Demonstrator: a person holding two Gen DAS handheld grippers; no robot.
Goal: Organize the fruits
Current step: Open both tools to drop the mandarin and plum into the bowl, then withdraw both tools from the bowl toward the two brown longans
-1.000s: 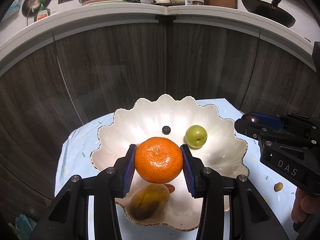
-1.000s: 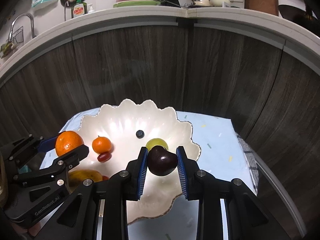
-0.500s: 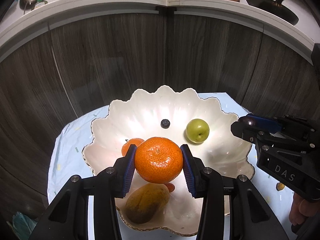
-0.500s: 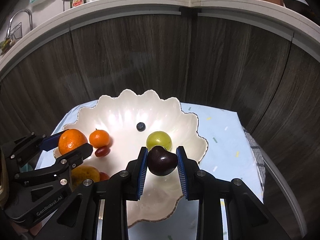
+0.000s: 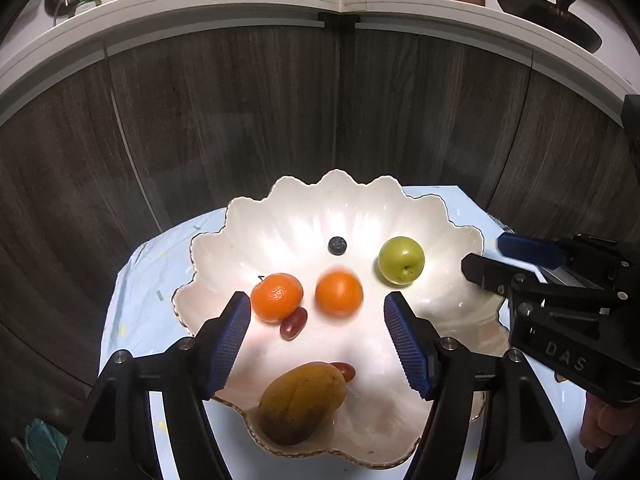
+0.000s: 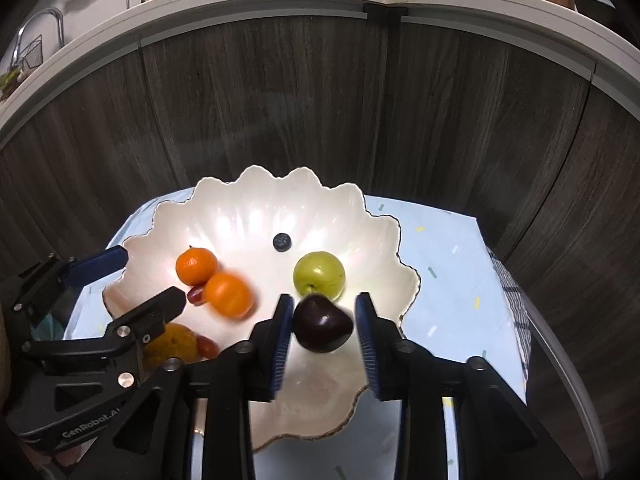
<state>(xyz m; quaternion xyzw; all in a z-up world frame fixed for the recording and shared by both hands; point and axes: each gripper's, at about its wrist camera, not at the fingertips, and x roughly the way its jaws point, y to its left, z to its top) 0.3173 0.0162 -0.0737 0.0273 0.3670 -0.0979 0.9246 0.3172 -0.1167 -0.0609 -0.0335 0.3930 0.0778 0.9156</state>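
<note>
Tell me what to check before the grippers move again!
1. Left gripper let go of its orange: ok, jaws wide, the blurred orange is loose over the bowl.
2. Orange settled: cannot tell, it is blurred.
3. Right gripper let go of the plum: cannot tell, jaws are spread but the plum sits between the pads.
4. Plum over the bowl: ok, bowl lies below it.
5. Room for the plum: ok, bare bowl near the apple.
6. Grippers apart from each other: ok, a gap shows in both views.
</note>
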